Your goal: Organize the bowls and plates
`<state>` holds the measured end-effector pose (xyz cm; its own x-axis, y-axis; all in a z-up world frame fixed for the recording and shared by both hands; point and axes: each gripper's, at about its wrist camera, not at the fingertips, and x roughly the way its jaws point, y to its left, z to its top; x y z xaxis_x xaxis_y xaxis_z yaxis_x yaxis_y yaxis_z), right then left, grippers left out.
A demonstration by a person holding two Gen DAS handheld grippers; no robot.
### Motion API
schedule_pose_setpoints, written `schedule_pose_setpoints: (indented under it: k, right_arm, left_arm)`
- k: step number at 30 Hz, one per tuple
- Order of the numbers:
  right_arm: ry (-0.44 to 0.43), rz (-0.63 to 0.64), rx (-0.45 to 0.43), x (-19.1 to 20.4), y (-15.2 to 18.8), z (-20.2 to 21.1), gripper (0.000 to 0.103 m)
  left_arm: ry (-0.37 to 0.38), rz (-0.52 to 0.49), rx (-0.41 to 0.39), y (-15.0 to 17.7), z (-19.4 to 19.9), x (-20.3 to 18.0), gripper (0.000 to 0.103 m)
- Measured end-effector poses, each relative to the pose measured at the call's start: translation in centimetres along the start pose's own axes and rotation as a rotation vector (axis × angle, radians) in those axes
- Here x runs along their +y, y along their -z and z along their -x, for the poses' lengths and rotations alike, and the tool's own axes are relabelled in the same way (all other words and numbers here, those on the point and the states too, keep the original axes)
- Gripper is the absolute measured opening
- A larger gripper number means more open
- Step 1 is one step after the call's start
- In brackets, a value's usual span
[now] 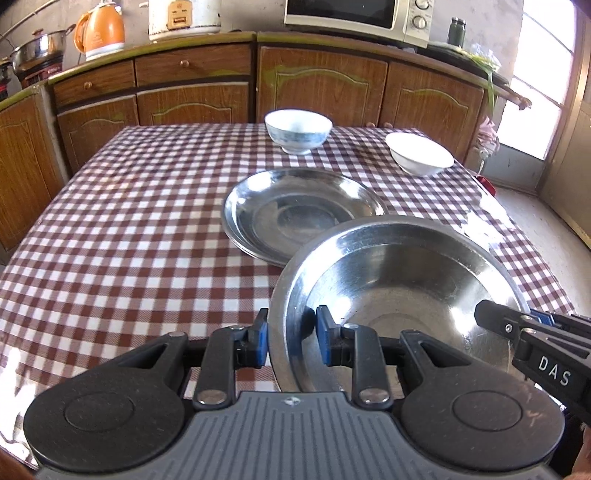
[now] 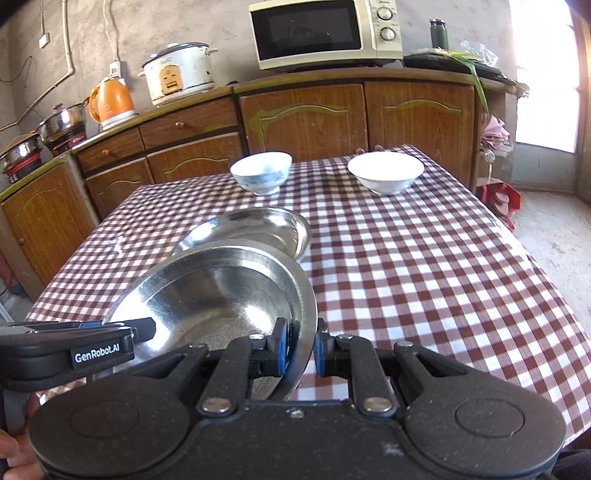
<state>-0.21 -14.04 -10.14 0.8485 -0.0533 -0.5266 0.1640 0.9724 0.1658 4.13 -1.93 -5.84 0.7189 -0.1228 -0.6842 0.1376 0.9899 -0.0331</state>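
A deep steel plate hangs over the near part of the checked table, gripped from both sides. My left gripper is shut on its left rim, blue pads on either side of the metal. My right gripper is shut on the opposite rim. Each gripper shows at the edge of the other's view. Just beyond lies a stack of steel plates, its near edge hidden by the held plate. A blue-patterned bowl and a white bowl stand at the far edge.
The red-and-white checked tablecloth covers the table. Behind it run wooden cabinets bearing a microwave, a rice cooker, an orange kettle and steel pots.
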Motion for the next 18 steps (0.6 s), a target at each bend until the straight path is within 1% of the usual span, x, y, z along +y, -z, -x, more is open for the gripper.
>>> schedule_pose_setpoints:
  k: [7, 18]
  right_arm:
    - [0.007, -0.024, 0.031, -1.1, 0.9, -0.6, 0.019]
    - [-0.006, -0.017, 0.098, -0.8, 2.2, -2.4, 0.019]
  left_arm:
    - [-0.004, -0.013, 0.030, 0.7, -1.0, -0.6, 0.027]
    - [-0.032, 0.002, 0.088, 2.2, -2.1, 0.2, 0.027]
